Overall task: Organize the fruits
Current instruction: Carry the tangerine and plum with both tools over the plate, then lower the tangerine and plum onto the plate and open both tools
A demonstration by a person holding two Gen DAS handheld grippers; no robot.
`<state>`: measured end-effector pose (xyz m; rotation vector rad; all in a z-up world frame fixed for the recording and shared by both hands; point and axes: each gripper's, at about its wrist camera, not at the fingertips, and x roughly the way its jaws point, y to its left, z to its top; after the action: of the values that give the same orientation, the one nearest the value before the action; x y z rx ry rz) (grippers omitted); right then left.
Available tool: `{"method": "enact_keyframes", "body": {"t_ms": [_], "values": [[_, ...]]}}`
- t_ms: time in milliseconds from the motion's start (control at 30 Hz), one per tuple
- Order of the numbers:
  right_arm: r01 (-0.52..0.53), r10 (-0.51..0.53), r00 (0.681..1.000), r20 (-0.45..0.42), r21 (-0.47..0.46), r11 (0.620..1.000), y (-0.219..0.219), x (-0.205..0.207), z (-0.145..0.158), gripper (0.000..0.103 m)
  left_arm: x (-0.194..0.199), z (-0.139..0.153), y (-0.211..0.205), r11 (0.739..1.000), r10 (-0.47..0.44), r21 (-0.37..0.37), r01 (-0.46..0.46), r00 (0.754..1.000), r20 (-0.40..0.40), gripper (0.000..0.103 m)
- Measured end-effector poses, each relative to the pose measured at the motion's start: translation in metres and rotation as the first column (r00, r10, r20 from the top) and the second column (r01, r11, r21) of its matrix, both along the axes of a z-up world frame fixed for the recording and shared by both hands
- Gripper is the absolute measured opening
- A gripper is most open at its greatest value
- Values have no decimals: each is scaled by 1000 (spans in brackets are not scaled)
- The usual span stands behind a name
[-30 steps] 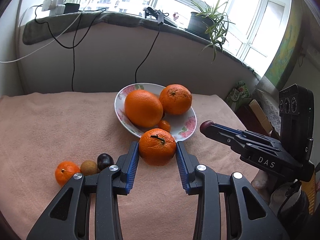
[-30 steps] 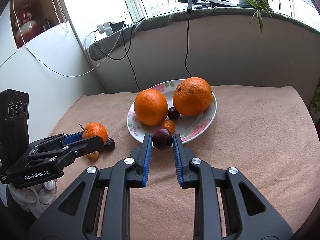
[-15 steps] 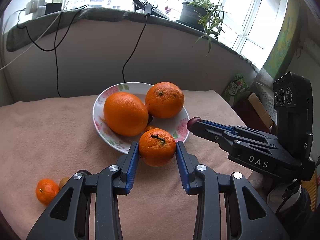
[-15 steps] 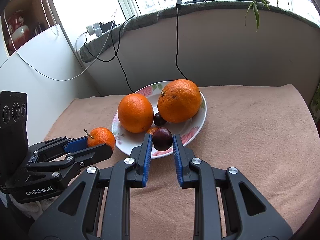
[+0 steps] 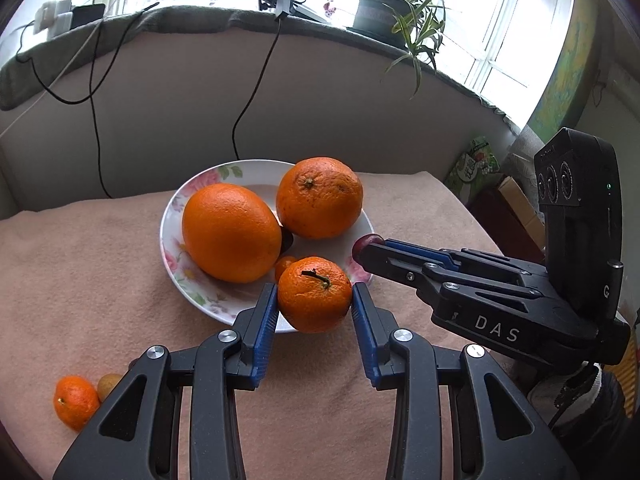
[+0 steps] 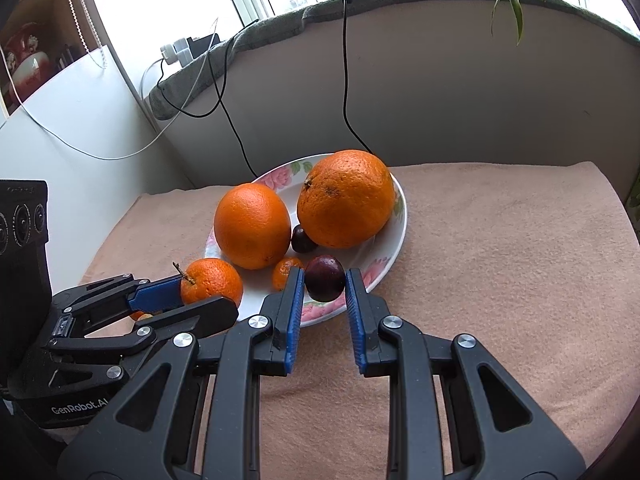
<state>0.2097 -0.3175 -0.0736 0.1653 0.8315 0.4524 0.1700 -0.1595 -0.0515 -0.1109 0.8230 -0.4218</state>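
Note:
My left gripper (image 5: 314,306) is shut on a stemmed mandarin (image 5: 314,293) and holds it over the near rim of a flowered plate (image 5: 208,300). My right gripper (image 6: 324,290) is shut on a dark plum (image 6: 325,283) over the plate's near rim (image 6: 394,248). The plate holds two big oranges (image 5: 231,232) (image 5: 319,197), a small mandarin (image 6: 282,272) and a dark plum (image 6: 302,239). The right gripper shows in the left wrist view (image 5: 366,246), and the left one in the right wrist view (image 6: 200,292).
A small mandarin (image 5: 75,402) and a brownish fruit (image 5: 108,385) lie on the pink cloth (image 5: 80,280) at the near left. A low wall with hanging cables (image 5: 256,80) stands behind the table. A potted plant (image 5: 380,20) sits on the sill.
Both grippers have moved forward with their fruit, from in front of the plate to over its near rim. The loose fruits on the cloth have slid toward the lower left of the left view.

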Motion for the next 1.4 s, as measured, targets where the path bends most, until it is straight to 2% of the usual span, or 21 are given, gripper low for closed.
{"method": "enact_keyframes", "body": {"t_ms": [767,900,933,967,1033,1067,1133,1233,1333,1400], "values": [[-10,9,1000,-12,-15,1000,4,10,-6,22,10,-7,-1,1000,18,22,-17,1000,-11,36],[-1,1,1000,-9,-13,1000,2,10,-4,24,9,-5,1,999,26,22,-26,1000,-1,42],[1,-2,1000,-8,-15,1000,2,10,-4,31,8,-4,2,999,26,21,-26,1000,1,43],[5,-5,1000,-4,-16,1000,2,9,-3,43,8,-4,2,999,24,22,-24,1000,4,46],[18,-18,1000,10,-18,1000,0,7,-1,59,6,-2,2,999,21,28,-21,1000,13,57],[23,-23,1000,15,-16,1000,-1,7,0,64,5,-1,2,999,22,27,-22,1000,19,59],[36,-36,999,17,-14,999,-2,7,2,71,3,0,2,1000,17,23,-17,1000,24,60],[52,-52,999,18,-4,999,-5,7,4,78,0,3,2,999,20,33,-22,999,37,72],[57,-57,998,13,22,998,-9,7,5,89,-2,5,1,999,20,39,-22,999,43,77],[59,-60,998,13,26,998,-9,6,7,90,-2,5,1,998,28,47,-30,999,46,80]]}}
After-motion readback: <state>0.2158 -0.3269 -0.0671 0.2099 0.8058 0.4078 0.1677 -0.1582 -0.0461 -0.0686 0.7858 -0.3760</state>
